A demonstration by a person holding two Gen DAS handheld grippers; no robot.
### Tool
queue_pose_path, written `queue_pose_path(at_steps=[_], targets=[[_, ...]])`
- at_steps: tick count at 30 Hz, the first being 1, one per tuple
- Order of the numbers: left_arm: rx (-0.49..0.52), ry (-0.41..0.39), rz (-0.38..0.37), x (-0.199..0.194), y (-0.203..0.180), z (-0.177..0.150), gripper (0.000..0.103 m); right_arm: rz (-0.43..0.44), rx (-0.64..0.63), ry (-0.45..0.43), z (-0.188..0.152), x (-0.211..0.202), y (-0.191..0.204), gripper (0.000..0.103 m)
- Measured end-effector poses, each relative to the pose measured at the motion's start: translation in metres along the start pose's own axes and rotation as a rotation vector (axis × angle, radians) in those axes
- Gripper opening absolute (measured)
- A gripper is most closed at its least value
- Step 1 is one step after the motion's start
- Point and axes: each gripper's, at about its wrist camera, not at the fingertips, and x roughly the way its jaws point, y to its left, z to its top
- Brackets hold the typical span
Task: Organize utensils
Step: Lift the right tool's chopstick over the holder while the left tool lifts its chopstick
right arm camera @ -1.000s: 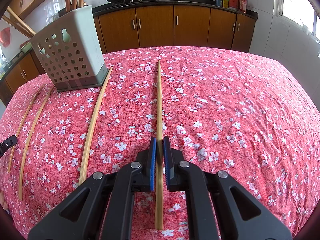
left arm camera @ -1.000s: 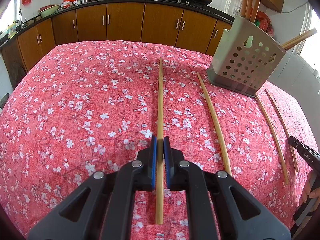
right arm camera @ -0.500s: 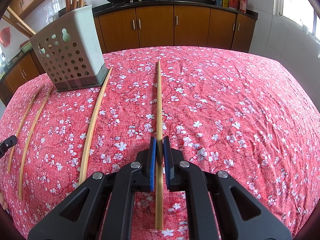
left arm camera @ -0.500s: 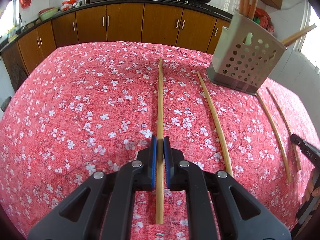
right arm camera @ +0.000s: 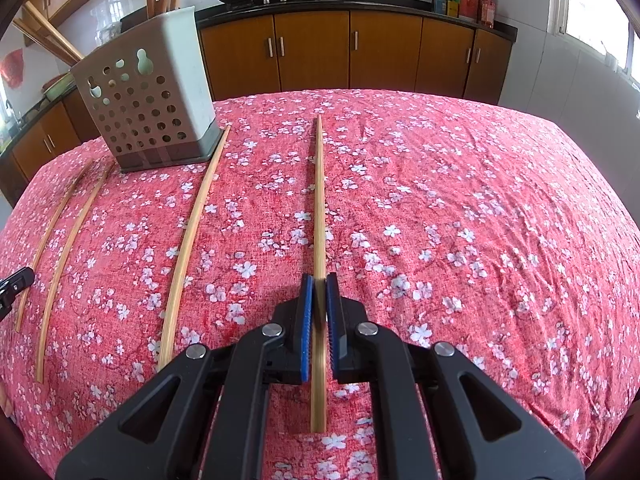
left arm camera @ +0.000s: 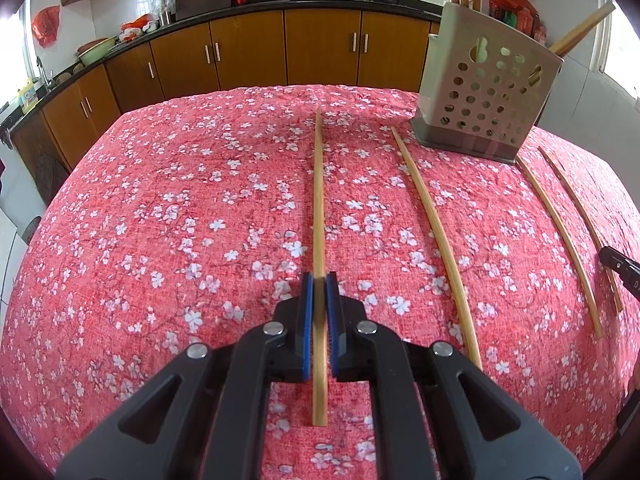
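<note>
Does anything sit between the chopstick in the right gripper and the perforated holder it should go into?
Nothing visible blocks it. The right gripper is shut on a chopstick; the holder stands up-left, and only one loose chopstick lies flat on the tablecloth between them. The holder already has sticks in it.

Left tongs (left arm camera: 319, 280) angled downward, blue pads clamped shut, right tongs (right arm camera: 319, 280) likewise angled down, clamped

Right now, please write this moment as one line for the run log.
left gripper: shut on chopstick | right gripper: shut on chopstick | holder: upright on cloth | loose chopsticks: two, flat on cloth
</note>
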Motion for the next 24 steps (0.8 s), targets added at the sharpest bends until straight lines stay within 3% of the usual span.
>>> queue_pose_path(at_steps=[6, 14, 24], targets=[[-0.001, -0.012, -0.032, -0.013, 0.005, -0.001, 0.008, 0.000, 0.005, -0.068, 0.003, -0.028, -0.007, 0.007], [-0.027, -0.165, -0.076, -0.071, 0.011, 0.021, 0.007, 0.010, 0.033, -0.246, 0.028, -0.087, -0.010, 0.007], [-0.077, -0.319, -0.102, -0.121, 0.015, 0.054, 0.007, 0.032, 0.038, -0.337, 0.050, -0.110, -0.020, 0.007]])
